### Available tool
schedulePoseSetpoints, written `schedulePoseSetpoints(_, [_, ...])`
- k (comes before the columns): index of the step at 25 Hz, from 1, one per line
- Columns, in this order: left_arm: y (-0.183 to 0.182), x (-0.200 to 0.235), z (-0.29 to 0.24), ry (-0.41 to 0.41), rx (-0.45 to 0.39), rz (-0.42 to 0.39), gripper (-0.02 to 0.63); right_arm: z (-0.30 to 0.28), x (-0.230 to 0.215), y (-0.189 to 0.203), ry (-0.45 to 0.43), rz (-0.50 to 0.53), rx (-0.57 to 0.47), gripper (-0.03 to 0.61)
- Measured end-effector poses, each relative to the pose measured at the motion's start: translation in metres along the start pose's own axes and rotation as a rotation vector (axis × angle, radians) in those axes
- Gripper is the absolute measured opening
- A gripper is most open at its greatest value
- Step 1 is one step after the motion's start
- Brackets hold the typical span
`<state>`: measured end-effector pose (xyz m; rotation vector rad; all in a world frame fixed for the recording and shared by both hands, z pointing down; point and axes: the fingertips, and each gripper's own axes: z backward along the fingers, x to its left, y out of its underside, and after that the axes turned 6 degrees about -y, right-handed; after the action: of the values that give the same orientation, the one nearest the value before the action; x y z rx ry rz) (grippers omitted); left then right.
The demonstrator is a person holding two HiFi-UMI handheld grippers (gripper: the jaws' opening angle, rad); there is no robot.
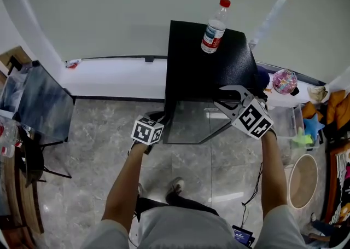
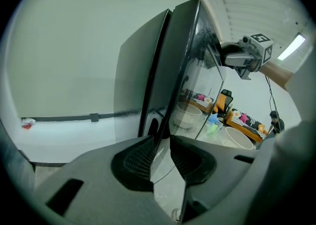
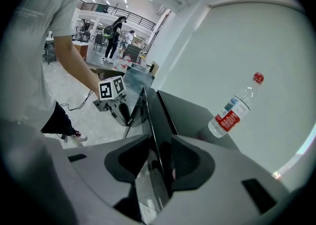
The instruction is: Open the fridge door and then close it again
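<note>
A small black fridge (image 1: 208, 62) stands against the white wall, with a water bottle (image 1: 214, 28) upright on its top. Its glass door (image 1: 191, 125) stands a little ajar. My left gripper (image 1: 158, 117) is low at the door's left edge; in the left gripper view its jaws (image 2: 160, 142) close on the door (image 2: 185, 70). My right gripper (image 1: 225, 98) is at the door's upper right corner; in the right gripper view its jaws (image 3: 158, 152) clamp the door's top edge (image 3: 150, 115). The bottle (image 3: 232, 112) lies to their right.
A dark folding chair (image 1: 44, 105) stands at the left. Right of the fridge are a patterned ball (image 1: 284, 81), a clear box (image 1: 284, 125) and a round white basket (image 1: 303, 182). A cable (image 1: 254, 187) trails on the marble floor. People stand far off (image 3: 118, 33).
</note>
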<state>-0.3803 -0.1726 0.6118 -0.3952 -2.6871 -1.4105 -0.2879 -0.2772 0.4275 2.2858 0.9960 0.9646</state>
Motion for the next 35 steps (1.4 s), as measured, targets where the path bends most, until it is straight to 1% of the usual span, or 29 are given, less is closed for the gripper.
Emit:
schedulePoseSetpoints(9, [0.0,0.001,0.001,0.01,-0.017,0.002,0.092,0.0,0.0,-0.001,0.002,-0.003,-0.003,0.135])
schedulePoseSetpoints(13, [0.0,0.001,0.0,0.008,-0.019,-0.003,0.091,-0.001,-0.003,-0.001,0.019,0.025,-0.002,0.135])
schedulePoseSetpoints(17, [-0.001,0.002,0.0,-0.004,-0.014,0.014,0.091,0.0,-0.002,-0.002,0.038,0.0,-0.003,0.133])
schedulePoseSetpoints(21, [-0.001,0.001,0.0,-0.015,-0.031,0.059,0.091,0.001,0.001,-0.002,0.026,-0.037,-0.021,0.132])
schedulePoseSetpoints(23, [0.0,0.001,0.001,-0.018,-0.039,0.068,0.091,0.003,0.001,-0.003,0.022,-0.064,-0.039,0.116])
schedulePoseSetpoints(25, [0.0,0.001,0.001,-0.02,-0.039,0.062,0.091,0.004,0.001,-0.004,0.023,-0.088,-0.054,0.099])
schedulePoseSetpoints(31, [0.001,0.001,0.003,-0.027,-0.045,0.063,0.089,0.003,0.003,-0.005,0.034,-0.084,-0.058,0.098])
schedulePoseSetpoints(33, [0.005,-0.004,0.006,-0.004,-0.03,0.037,0.089,0.005,0.006,-0.005,0.021,-0.085,-0.055,0.091])
schedulePoseSetpoints(35, [0.011,-0.013,0.011,0.02,-0.025,0.004,0.086,0.009,0.01,-0.005,0.0,-0.082,-0.062,0.096])
